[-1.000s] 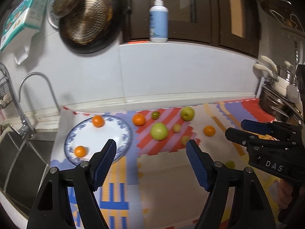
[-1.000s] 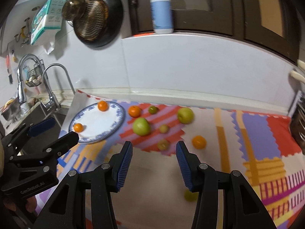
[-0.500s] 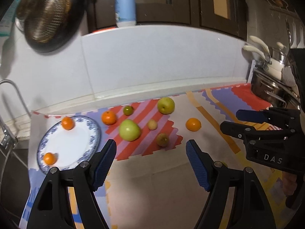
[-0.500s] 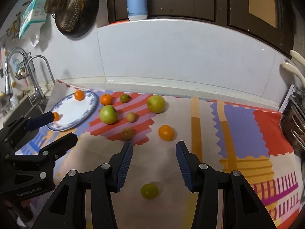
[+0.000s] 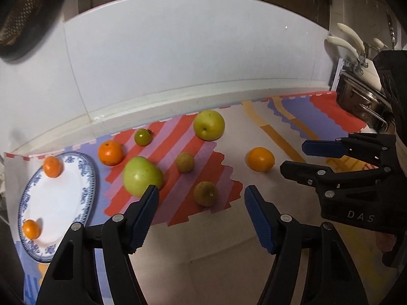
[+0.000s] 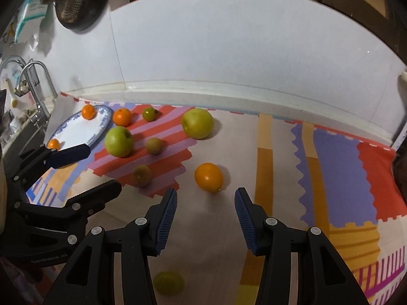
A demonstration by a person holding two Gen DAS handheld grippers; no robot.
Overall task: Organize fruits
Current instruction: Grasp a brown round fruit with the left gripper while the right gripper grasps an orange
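A blue-patterned white plate [image 5: 61,203] [image 6: 76,129] at the left holds two small oranges [image 5: 52,166] [image 5: 31,228]. Loose fruit lies on the colourful mat: an orange [image 5: 110,152] beside the plate, two green apples [image 5: 141,175] [image 5: 209,125], a small green fruit [image 5: 143,136], two brownish fruits [image 5: 184,162] [image 5: 205,193] and a lone orange [image 5: 260,158] [image 6: 208,176]. My left gripper [image 5: 201,211] hovers just short of the nearer brownish fruit, jaws closing with nothing between them. My right gripper [image 6: 205,212] stands open just in front of the lone orange, holding nothing.
A small green fruit [image 6: 168,282] lies on the mat under my right gripper. A faucet [image 6: 38,76] and sink are at the far left. A pan [image 6: 76,2] hangs on the white wall. Pots [image 5: 361,101] stand at the right end of the counter.
Both grippers have moved forward and down toward the fruit, which now looks larger. The left jaws have narrowed. The right jaws keep the same gap.
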